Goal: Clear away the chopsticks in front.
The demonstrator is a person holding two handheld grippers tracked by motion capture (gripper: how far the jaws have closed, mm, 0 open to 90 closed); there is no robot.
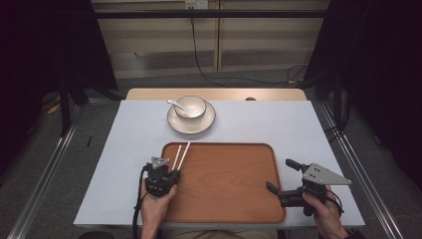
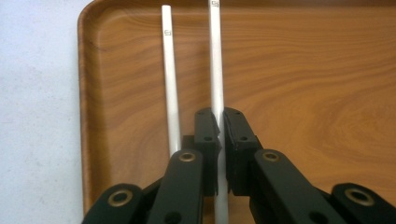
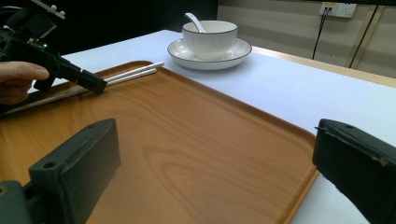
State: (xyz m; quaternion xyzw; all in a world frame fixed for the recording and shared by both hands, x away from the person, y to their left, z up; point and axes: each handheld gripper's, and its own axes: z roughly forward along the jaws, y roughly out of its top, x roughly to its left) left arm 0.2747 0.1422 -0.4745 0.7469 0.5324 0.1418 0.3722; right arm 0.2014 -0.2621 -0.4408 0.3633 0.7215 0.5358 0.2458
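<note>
Over the near-left corner of the wooden tray (image 1: 224, 181), the person's left hand (image 1: 155, 201) comes in from the bottom edge of the high view, forearm pointing straight up the worktop (image 1: 129, 144), and carries the left tool (image 1: 171, 172) low and nearly level. Its jaws are almost fully closed and pinch 1 of the 2 white chopsticks (image 2: 215, 60); the stick runs between the pads and on toward the tray's far rim. The other chopstick (image 2: 170, 88) lies just beside it on the left in the left gripper view, free of the jaws, its far end slightly splayed away from the held one. Both sticks sit along the tray's left side.

At the tray's near-right corner, the right hand (image 1: 323, 211) holds the right tool (image 1: 282, 175) pointing left and away across the tray. Its jaws stand wide apart with nothing between them, hovering over the tray's right rim.

Beyond the tray, a white bowl (image 1: 190, 106) with a spoon (image 1: 175, 104) stands on a saucer (image 1: 191, 122).
</note>
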